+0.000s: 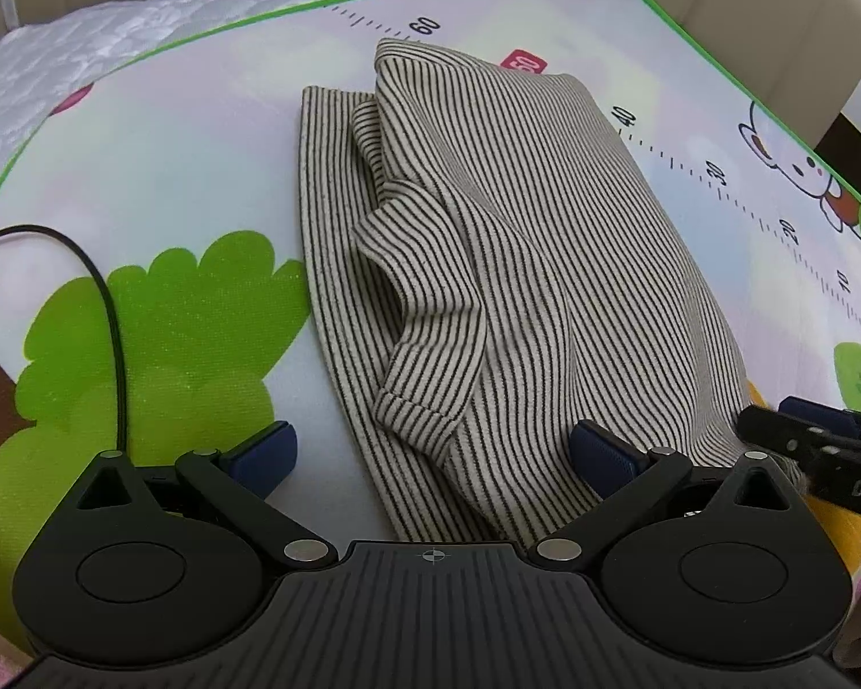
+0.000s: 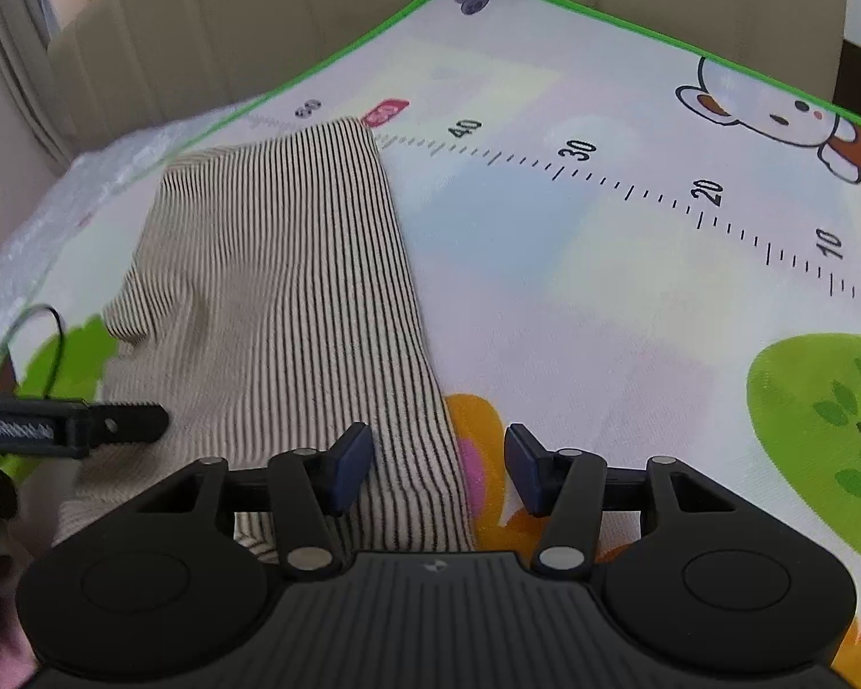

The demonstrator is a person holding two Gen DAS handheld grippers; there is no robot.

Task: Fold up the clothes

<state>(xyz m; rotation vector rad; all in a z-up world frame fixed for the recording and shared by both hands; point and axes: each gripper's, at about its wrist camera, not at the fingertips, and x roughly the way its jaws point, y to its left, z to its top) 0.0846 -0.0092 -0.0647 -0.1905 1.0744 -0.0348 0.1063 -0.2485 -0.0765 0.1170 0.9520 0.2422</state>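
Striped garment [image 1: 522,264], partly folded on the play mat [image 1: 161,172], sleeve [image 1: 430,356] lying loose on top. Your left tongs [image 1: 430,453] gape wide, your right tongs [image 2: 437,468] stand open astride its right edge, both empty. A shallow pinch there may lift one layer only and spoil the fold.

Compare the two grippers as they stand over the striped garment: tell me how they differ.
The left gripper is spread wide; the right gripper has a narrower gap. The left gripper straddles the near left edge of the striped garment, one pad on the play mat; the right gripper straddles the garment's right edge. Shared: both are open, hold nothing, and have dark blue pads on black linkages.
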